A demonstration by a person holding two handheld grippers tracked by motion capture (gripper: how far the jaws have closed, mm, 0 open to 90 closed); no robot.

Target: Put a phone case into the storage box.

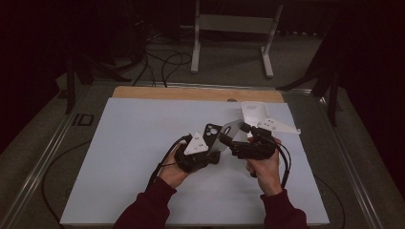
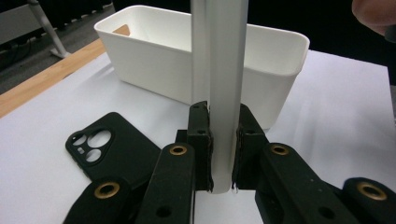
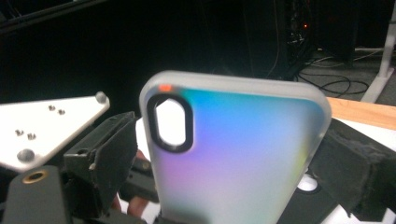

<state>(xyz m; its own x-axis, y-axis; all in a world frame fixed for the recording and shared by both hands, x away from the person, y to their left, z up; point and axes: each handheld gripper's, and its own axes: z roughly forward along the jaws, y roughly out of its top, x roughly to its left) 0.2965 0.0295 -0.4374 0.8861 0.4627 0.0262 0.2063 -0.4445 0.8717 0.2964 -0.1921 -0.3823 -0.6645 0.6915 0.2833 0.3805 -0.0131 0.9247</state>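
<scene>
Two phone cases are counted: one frosted translucent case (image 2: 223,93) is clenched edge-on by the left tool (image 2: 222,149), raised above the surface (image 1: 133,143), and one black case (image 2: 109,151) lies flat at about ten o'clock of that tool. One white bin (image 2: 154,65) stands at twelve o'clock. The right tool (image 3: 224,154) flanks the frosted case; whether its pads press cannot be told

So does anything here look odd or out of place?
Nothing looks broken or spilled. The left gripper pinches a frosted phone case upright by its edge, a black case lies flat beside a white bin.
</scene>
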